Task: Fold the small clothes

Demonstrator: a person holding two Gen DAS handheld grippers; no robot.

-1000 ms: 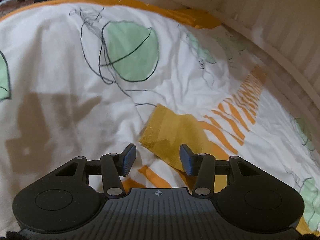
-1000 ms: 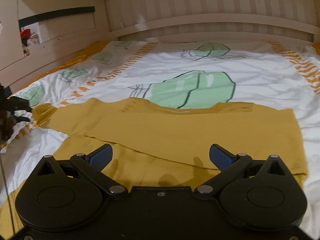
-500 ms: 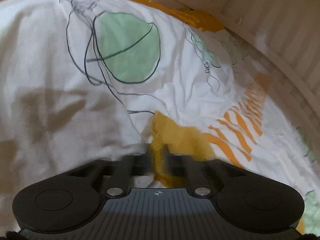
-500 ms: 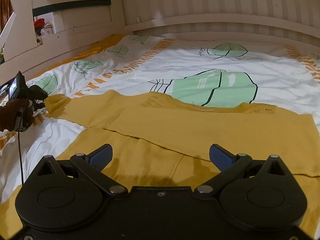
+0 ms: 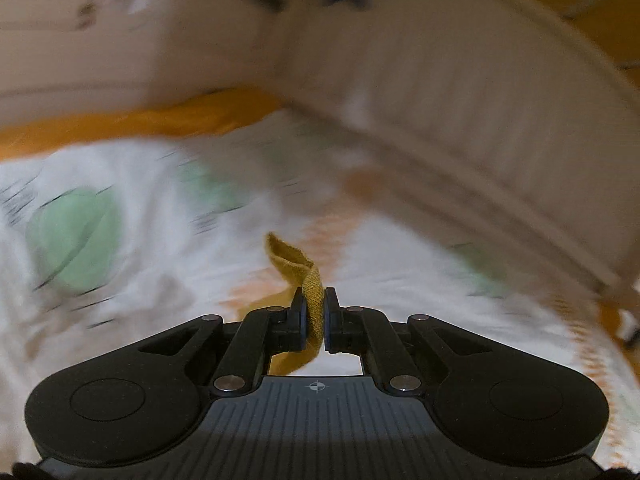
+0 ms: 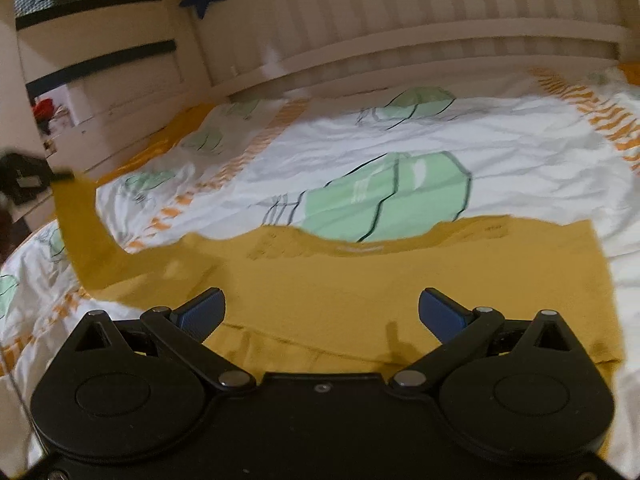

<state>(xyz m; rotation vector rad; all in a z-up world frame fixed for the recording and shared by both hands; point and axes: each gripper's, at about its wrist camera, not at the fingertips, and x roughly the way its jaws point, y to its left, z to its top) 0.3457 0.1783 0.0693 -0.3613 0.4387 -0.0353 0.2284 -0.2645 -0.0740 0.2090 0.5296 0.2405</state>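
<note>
A mustard-yellow top [image 6: 360, 276] lies spread across the bed, partly folded over itself. Its left sleeve [image 6: 76, 224] is lifted off the sheet toward the far left, where my left gripper [image 6: 60, 176] shows as a dark blur holding its end. In the left wrist view my left gripper [image 5: 315, 312] is shut on the sleeve's cuff [image 5: 298, 264], which sticks up between the pads. My right gripper [image 6: 320, 312] hovers open over the top's near edge, nothing between its blue fingers [image 6: 202, 312].
The bed has a white sheet [image 6: 400, 140] with green shapes and orange stripes. A slatted cream headboard [image 6: 400, 20] closes the far side. A side rail [image 5: 460, 132] and shelves [image 6: 92, 60] stand at the left.
My left gripper closed on the yellow sleeve end, then rose and swung away with it, pulling the sleeve up off the sheet. The right gripper stayed open over the top.
</note>
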